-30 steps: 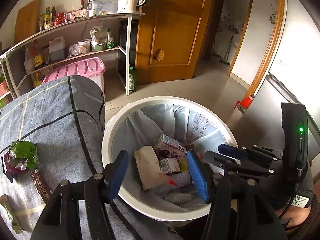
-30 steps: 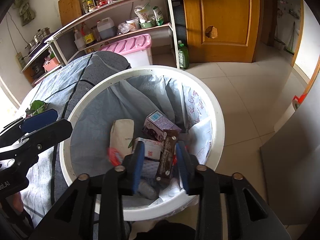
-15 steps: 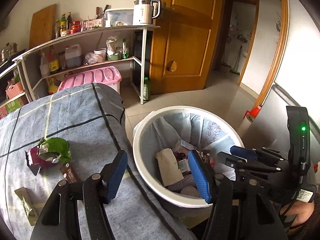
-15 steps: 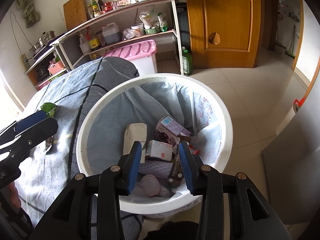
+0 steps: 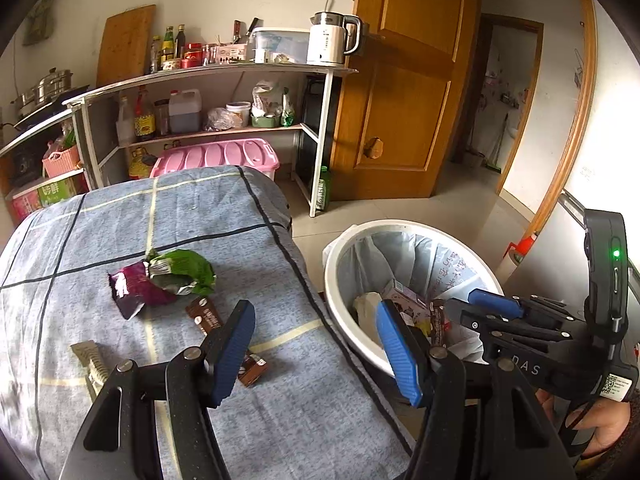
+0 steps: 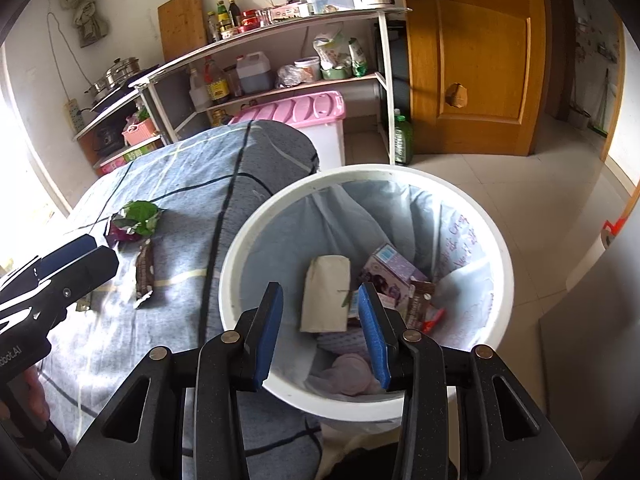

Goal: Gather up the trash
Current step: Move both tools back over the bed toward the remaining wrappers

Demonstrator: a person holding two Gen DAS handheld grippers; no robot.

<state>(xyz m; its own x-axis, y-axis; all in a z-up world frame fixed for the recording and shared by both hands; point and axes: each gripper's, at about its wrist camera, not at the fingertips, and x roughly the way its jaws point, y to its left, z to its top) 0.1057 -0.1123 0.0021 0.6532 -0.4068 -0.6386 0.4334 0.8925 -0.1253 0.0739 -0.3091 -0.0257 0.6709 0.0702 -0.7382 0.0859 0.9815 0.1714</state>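
A white bin (image 5: 400,227) with a pale liner stands beside the cloth-covered table (image 5: 168,212); cartons, a beige bag and a brown wrapper (image 6: 418,304) lie inside it. On the cloth lie a green and purple crumpled wrapper (image 5: 164,280), a brown wrapper (image 5: 205,317) and a beige wrapper (image 5: 91,360). My left gripper (image 5: 315,309) is open and empty, hanging over the table's edge next to the bin; it also shows at the left of the right wrist view (image 6: 76,258). My right gripper (image 6: 320,296) is open with nothing between its pads, above the bin's (image 6: 248,240) near rim.
Behind the table a metal shelf rack (image 5: 224,68) carries bottles, jars and a kettle (image 5: 330,42). A pink-lidded box (image 5: 218,156) stands under it, and a green bottle (image 5: 323,190) is on the tiled floor by a wooden door (image 5: 404,92). A grey appliance (image 6: 592,320) flanks the bin.
Both grippers have drawn back and up from the bin. The left one has swung leftward, so the table and its wrappers now fill its view. Jaw widths look unchanged.
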